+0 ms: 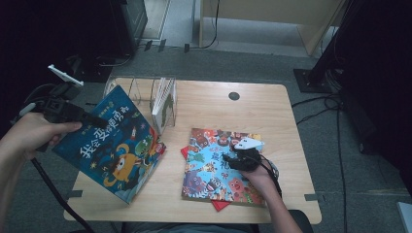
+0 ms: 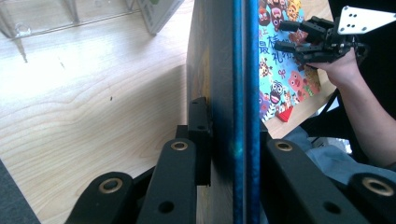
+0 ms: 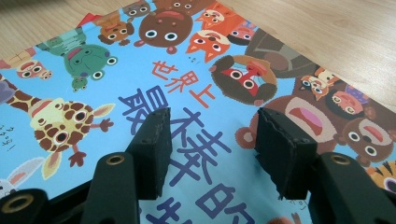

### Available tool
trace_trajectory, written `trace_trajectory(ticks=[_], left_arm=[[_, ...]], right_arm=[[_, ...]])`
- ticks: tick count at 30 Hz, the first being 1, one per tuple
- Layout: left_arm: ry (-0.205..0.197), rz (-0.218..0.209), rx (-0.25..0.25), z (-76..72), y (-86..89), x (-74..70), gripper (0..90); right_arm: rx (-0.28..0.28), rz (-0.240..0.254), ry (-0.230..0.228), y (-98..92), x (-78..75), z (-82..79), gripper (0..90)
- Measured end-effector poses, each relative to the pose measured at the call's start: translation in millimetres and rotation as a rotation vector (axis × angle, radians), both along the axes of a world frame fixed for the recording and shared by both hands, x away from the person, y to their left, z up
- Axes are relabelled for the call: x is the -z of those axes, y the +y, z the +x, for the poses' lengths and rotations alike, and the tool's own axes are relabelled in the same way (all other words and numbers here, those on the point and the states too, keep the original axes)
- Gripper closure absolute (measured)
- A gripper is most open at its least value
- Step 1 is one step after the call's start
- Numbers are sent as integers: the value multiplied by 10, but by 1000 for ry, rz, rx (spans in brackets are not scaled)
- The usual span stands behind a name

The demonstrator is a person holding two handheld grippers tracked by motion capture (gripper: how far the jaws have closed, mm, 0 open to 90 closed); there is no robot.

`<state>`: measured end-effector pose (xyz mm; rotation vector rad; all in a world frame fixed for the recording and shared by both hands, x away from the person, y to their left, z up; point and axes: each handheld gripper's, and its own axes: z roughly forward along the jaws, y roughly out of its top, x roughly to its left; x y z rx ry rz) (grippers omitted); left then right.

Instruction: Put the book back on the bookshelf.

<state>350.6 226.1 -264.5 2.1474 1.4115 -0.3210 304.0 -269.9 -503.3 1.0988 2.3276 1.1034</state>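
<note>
Left tongs (image 2: 229, 154) clamp blue book (image 1: 114, 145); right tongs (image 3: 212, 154) agape.

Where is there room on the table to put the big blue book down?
Bare wood lies between the clear rack and the animal book, and along the table's far right. The right claw crowds the animal book.

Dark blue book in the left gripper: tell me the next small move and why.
Probably carry the dark blue book toward the clear rack and stand it in an open slot. The left gripper is shut on its edge with the book lifted and tilted, and one book already stands in the rack. The right gripper rests open over the colourful book.
</note>
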Motion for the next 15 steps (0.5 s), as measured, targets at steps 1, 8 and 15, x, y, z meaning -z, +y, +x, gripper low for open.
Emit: trace_trajectory(ticks=[1, 8, 15], left_arm=[[7, -2, -12, 11, 51, 13, 805], [3, 4, -46, 85, 150, -3, 801], [-2, 4, -99, 150, 299, -18, 805]], right_arm=[[0, 0, 0, 0, 0, 0, 460], [0, 0, 0, 0, 0, 0, 460], [0, 1, 0, -1, 0, 1, 460]])
